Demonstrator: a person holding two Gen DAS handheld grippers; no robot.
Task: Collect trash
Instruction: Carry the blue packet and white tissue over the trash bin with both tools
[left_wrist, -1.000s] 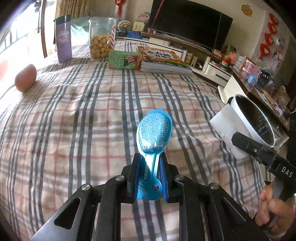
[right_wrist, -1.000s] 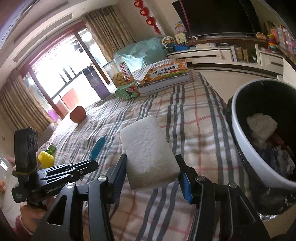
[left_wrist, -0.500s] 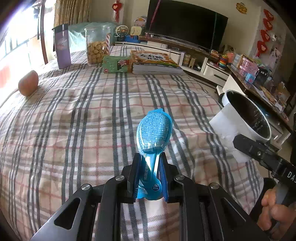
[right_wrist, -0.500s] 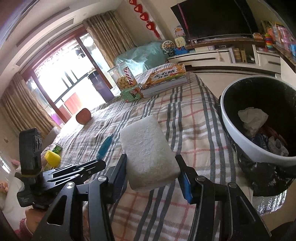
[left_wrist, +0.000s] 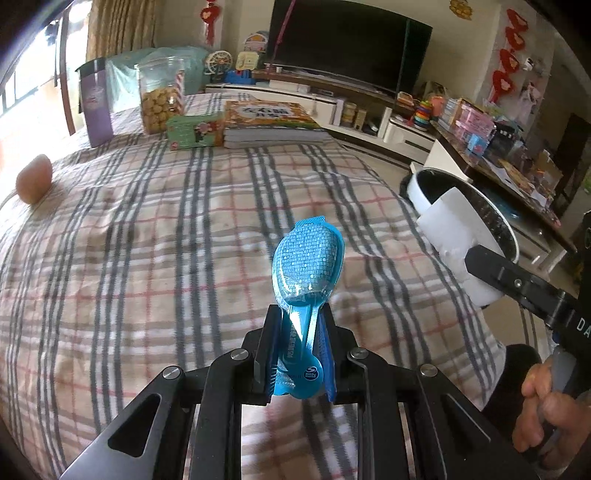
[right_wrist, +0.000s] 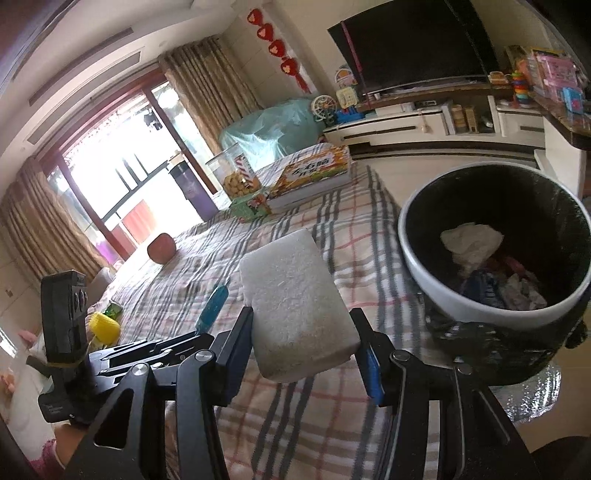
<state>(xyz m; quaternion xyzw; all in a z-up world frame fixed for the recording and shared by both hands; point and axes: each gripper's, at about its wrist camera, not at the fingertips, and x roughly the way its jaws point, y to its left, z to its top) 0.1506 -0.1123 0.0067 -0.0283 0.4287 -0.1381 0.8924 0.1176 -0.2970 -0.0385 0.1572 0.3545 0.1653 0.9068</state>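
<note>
My left gripper (left_wrist: 297, 332) is shut on a blue plastic wrapper (left_wrist: 308, 258), holding it by its narrow end above the plaid bedspread (left_wrist: 147, 240). My right gripper (right_wrist: 303, 339) is shut on a white foam block (right_wrist: 295, 299), also held above the bed. The white trash bin (right_wrist: 436, 280) with a black liner stands just right of the bed, holding crumpled paper and other scraps. In the left wrist view the foam block (left_wrist: 454, 236) hangs in front of the bin (left_wrist: 417, 188). In the right wrist view the blue wrapper (right_wrist: 213, 306) shows edge-on to the left of the block.
At the far end of the bed lie a book (left_wrist: 266, 118), a green box (left_wrist: 194, 131), a jar of snacks (left_wrist: 160, 96), a purple cup (left_wrist: 94, 107) and an apple (left_wrist: 33, 179). A yellow object (right_wrist: 105, 325) lies at the bed's left. A TV cabinet (right_wrist: 424, 125) lines the wall.
Both grippers have drawn back and risen a little with their loads. The bin now sits fuller in the right wrist view, farther from the camera.
</note>
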